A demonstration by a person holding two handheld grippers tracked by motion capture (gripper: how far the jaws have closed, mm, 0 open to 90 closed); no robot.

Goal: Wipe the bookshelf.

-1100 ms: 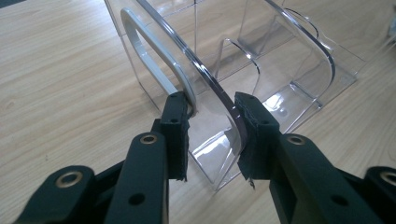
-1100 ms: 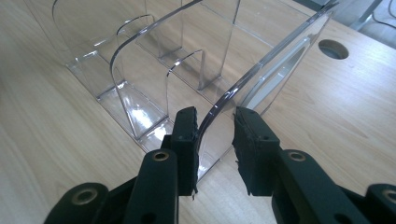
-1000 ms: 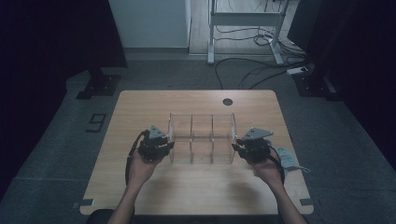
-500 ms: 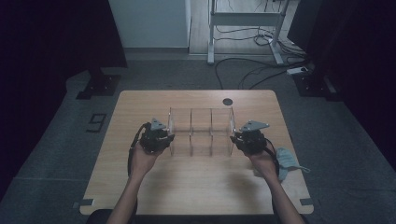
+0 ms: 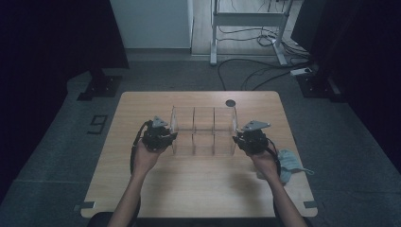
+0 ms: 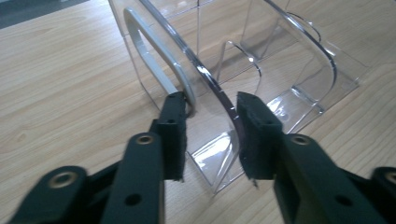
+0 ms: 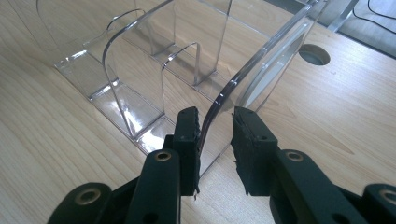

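A clear acrylic organizer point(image 5: 203, 130) with several upright dividers stands on the wooden table point(image 5: 203, 194). My left gripper point(image 5: 171, 135) is at its left end wall, my right gripper point(image 5: 236, 137) at its right end wall. In the left gripper view the jaws point(image 6: 210, 107) straddle that wall beside its pale handle point(image 6: 154, 51). They have just been opening, and gaps show on both sides of the wall. In the right gripper view the jaws point(image 7: 215, 121) stand closer together around the right wall point(image 7: 261, 60), which lies against the left pad.
A bluish cloth point(image 5: 289, 163) lies on the table by the person's right wrist. A round cable hole point(image 5: 230, 102) sits behind the organizer. Bare wood lies between the organizer and the person. Dark floor, cables and a metal stand lie beyond the table.
The organizer has slid away from the person toward the table's middle, with both hands and grippers moving along at its ends.
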